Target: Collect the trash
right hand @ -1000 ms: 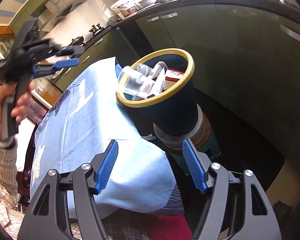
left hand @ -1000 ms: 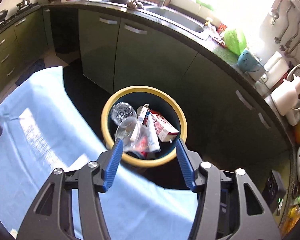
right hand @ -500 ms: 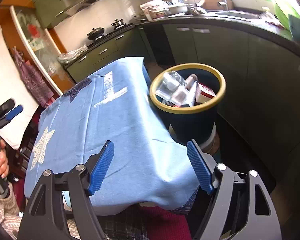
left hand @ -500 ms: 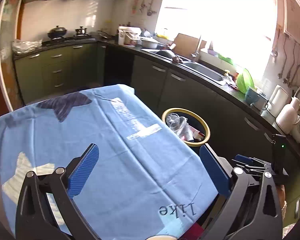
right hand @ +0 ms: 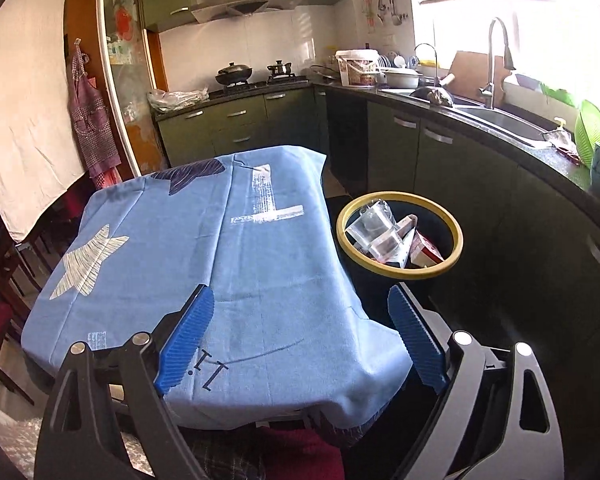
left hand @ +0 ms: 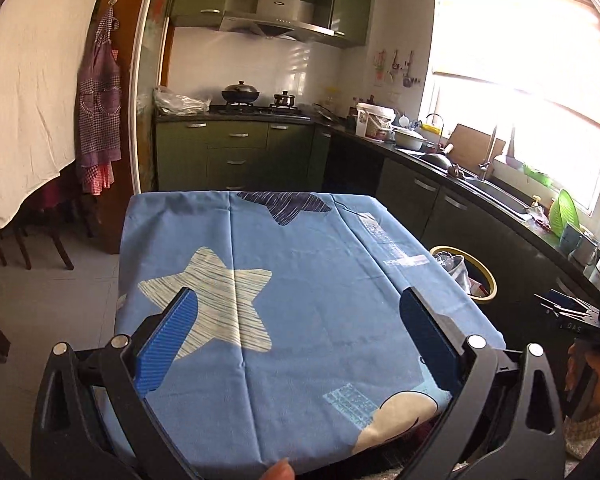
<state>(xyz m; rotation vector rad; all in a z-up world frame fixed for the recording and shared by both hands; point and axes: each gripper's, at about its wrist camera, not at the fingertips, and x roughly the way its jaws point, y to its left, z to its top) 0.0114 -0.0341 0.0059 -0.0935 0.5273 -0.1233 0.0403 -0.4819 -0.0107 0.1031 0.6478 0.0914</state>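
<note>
A dark bin with a yellow rim (right hand: 399, 273) stands to the right of the table and holds clear plastic cups (right hand: 370, 224) and a red and white carton (right hand: 424, 249). It shows small in the left wrist view (left hand: 487, 280). My left gripper (left hand: 300, 340) is open and empty above the near edge of the blue tablecloth (left hand: 300, 280). My right gripper (right hand: 302, 338) is open and empty over the cloth's near right corner (right hand: 260, 280), short of the bin. The right gripper's body (left hand: 568, 316) shows at the left wrist view's right edge.
Dark green kitchen cabinets and a black counter with a sink (right hand: 496, 116) run behind and right of the bin. A stove with pans (left hand: 256, 100) stands at the back. Chairs (left hand: 40, 232) and a hanging white cloth are on the left.
Both grippers have pulled back from the bin toward the near side of the table. The left view swung from looking into the bin to looking across the cloth. Both stay open.
</note>
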